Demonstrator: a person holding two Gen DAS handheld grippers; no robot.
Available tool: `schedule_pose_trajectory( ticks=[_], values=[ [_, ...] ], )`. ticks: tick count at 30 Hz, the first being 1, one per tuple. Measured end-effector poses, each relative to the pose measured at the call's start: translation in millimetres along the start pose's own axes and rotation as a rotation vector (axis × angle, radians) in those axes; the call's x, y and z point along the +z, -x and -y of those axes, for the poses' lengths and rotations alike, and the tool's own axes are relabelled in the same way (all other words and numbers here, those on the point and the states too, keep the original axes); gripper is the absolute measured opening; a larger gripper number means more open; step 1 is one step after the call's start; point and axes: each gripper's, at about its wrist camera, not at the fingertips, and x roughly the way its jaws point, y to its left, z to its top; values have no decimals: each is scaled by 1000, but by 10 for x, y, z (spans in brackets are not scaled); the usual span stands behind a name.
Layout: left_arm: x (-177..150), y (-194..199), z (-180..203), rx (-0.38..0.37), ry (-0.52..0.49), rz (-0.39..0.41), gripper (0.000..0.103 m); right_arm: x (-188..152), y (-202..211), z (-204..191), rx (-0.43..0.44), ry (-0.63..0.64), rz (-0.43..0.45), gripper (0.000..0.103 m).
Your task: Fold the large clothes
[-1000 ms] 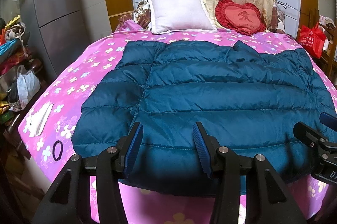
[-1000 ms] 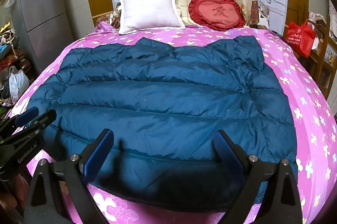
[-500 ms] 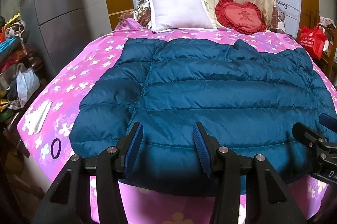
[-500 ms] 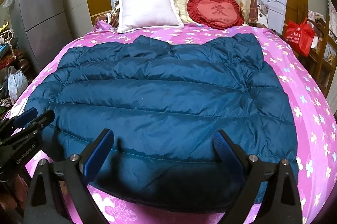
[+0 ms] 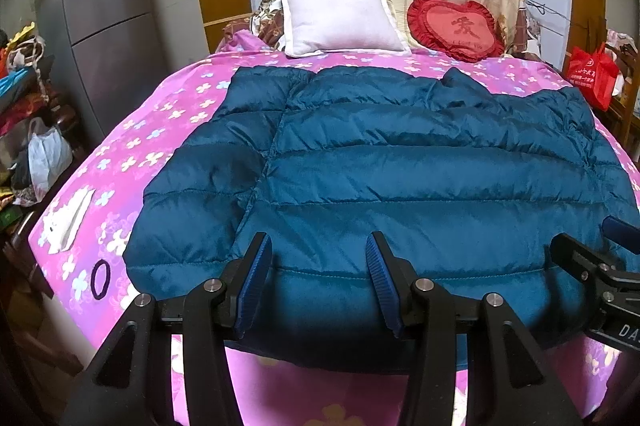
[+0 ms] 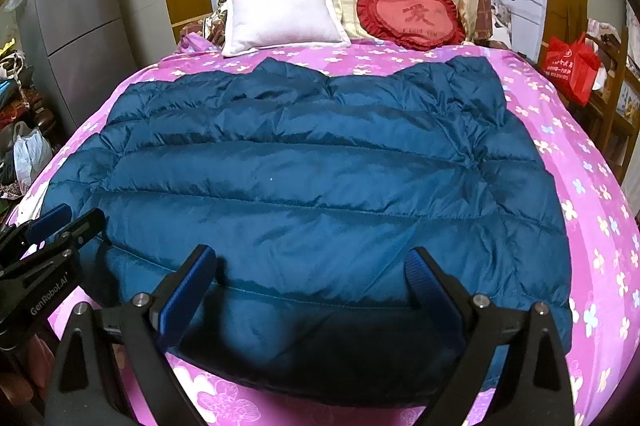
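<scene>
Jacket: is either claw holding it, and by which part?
Nothing is held. The left claw and right claw are both open above the hem of the jacket, gripping none of it.

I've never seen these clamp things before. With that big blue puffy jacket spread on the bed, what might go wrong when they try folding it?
The jacket is puffy and shiny, so a pinch by the open right gripper or left gripper may slip or catch only the top layer. Its near hem hangs over the edge of the bed, so a tug might drag it off. A black hair tie lies beside the left sleeve and might get swept along.
</scene>
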Motion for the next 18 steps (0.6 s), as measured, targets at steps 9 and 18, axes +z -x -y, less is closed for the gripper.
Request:
schedule_pose_trajectory(
  ticks=[9, 18],
  values=[
    [-6, -8, 8, -3, 1, 0, 31, 0, -15, 13, 0, -3, -3, 98],
    [-10, -13, 3, -5, -1, 1, 31, 12, -22, 12, 2, -2, -6, 98]
  ],
)
